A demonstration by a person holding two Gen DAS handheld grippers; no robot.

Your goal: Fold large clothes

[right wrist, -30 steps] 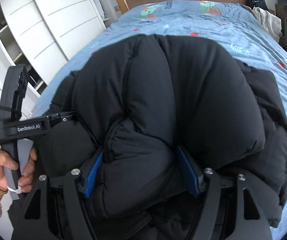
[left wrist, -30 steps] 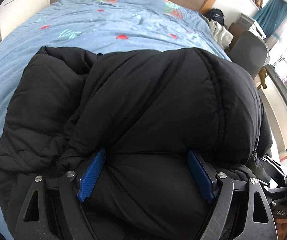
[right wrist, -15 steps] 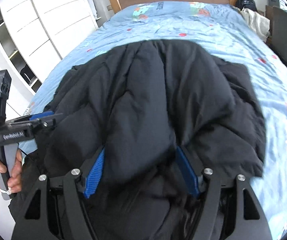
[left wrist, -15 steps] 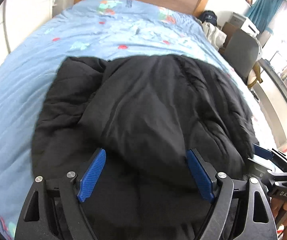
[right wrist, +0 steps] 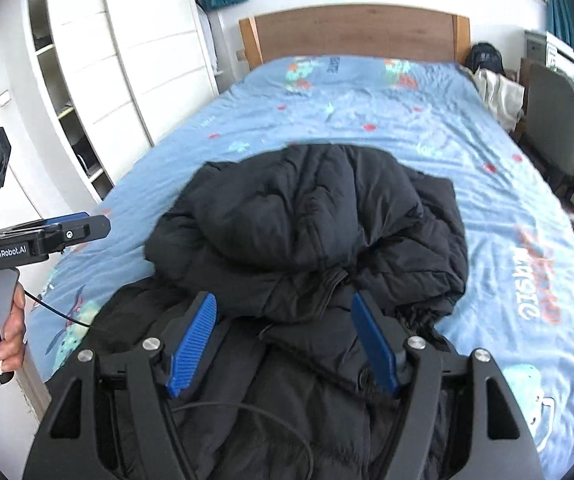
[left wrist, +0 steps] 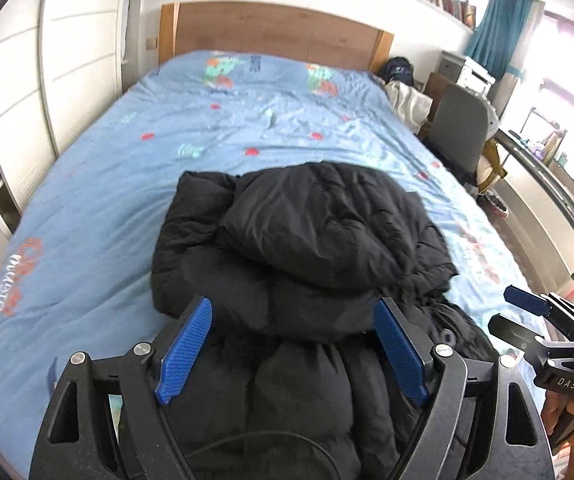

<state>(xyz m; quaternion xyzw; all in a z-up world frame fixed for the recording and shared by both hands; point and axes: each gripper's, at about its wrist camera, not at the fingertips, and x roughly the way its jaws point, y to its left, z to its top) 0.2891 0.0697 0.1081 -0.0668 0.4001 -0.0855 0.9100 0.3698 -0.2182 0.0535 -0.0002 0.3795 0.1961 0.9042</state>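
A black puffer jacket [left wrist: 319,232] lies bunched and folded over itself on the near half of the blue bedspread [left wrist: 127,184]. My left gripper [left wrist: 293,308] hovers above its near end, blue pads wide apart and touching no cloth. In the right wrist view the same jacket [right wrist: 307,216] lies below my right gripper [right wrist: 283,300], which is open too and holds nothing. Each gripper shows in the other's view: the left gripper [right wrist: 67,232] at the left edge in a hand, the right gripper [left wrist: 527,304] at the right edge.
A white wardrobe [right wrist: 127,80] runs along the left of the bed and a wooden headboard [left wrist: 271,28] stands at its far end. A grey chair [left wrist: 463,128] and a desk line the right side. Pale clothes [right wrist: 499,92] lie at the far right corner.
Both grippers have risen and pulled back from the jacket. It bulged between the pads a second ago and now lies free on the bed below them.
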